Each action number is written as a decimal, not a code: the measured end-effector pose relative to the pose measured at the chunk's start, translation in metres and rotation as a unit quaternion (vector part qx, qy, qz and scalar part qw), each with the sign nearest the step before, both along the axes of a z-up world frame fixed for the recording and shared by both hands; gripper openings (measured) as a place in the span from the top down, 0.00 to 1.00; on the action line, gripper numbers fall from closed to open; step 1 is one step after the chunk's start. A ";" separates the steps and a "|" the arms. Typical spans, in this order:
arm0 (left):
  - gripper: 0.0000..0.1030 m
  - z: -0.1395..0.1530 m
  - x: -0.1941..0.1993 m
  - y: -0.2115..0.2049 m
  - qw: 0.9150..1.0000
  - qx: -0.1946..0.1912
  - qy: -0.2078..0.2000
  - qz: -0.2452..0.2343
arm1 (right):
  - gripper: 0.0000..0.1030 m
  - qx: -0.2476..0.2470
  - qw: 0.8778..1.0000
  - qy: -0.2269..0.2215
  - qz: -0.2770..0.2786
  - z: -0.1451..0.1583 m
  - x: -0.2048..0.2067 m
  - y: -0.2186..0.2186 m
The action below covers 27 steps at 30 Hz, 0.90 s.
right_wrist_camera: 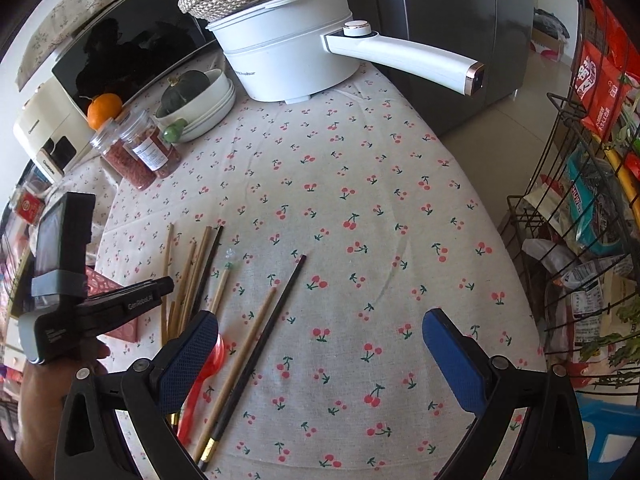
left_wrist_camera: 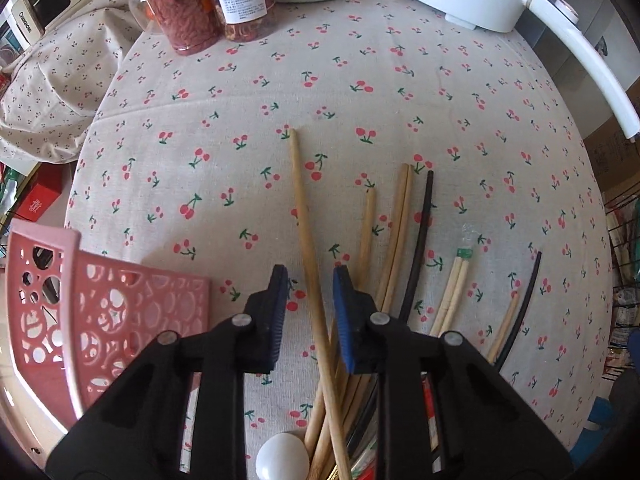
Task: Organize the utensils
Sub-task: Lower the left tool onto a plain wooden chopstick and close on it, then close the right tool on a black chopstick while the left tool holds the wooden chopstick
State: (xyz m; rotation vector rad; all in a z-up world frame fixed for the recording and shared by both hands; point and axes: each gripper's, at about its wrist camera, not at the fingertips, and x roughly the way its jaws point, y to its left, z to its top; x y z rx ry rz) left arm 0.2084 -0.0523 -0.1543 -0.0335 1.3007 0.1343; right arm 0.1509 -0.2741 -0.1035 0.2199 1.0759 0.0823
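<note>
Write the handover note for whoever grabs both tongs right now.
Left tongs: narrowed around one long wooden chopstick; pads not visibly pressing it yet.
Right tongs: open, empty, above the cloth.
Things: wooden and black chopsticks loose on the cherry tablecloth, red spoon beside them, pink basket at the left edge.
Done: nothing visibly sorted.
Left: grip the chopstick, then gather the rest.

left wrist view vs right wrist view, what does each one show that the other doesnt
Only the left wrist view: the left claw straddling a long wooden chopstick, pads not visibly pressing it, and a white spoon.
Only the right wrist view: the open right claw, an orange, a wire rack of snack packets.
Both: the cherry tablecloth, scattered chopsticks, spice jars, white pot, pink basket.
</note>
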 end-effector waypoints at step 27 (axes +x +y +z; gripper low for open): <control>0.92 0.093 -0.112 0.000 0.966 -0.151 -0.187 -0.094 | 0.01 0.035 0.998 0.058 -0.006 -0.024 0.001 0.010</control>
